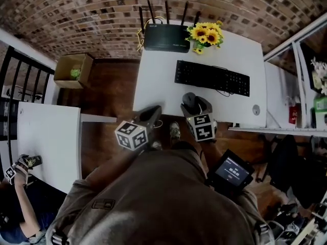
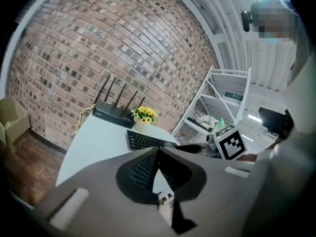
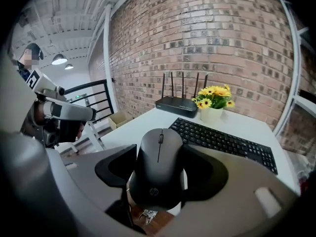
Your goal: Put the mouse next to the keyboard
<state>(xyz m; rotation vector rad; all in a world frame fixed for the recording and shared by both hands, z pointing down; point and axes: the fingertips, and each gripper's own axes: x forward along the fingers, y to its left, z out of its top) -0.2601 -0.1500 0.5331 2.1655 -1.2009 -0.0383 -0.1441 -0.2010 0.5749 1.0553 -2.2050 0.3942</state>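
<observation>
A black mouse (image 3: 159, 167) sits between the jaws of my right gripper (image 3: 160, 174), which is shut on its sides and holds it over the near edge of the white table (image 1: 153, 80). In the head view the mouse (image 1: 190, 100) is just in front of the black keyboard (image 1: 212, 77), near its left end. The keyboard (image 3: 222, 142) lies straight across the table beyond the mouse. My left gripper (image 1: 153, 114) hovers at the table's near edge, to the left of the right gripper (image 1: 196, 106). Its jaw tips meet with nothing between them (image 2: 158, 149).
A black router (image 1: 166, 37) with antennas and a pot of yellow flowers (image 1: 206, 34) stand at the table's far edge by the brick wall. A small round disc (image 1: 256, 109) lies near the right corner. A cardboard box (image 1: 74, 69) sits on the floor left, metal shelves (image 1: 306, 86) right.
</observation>
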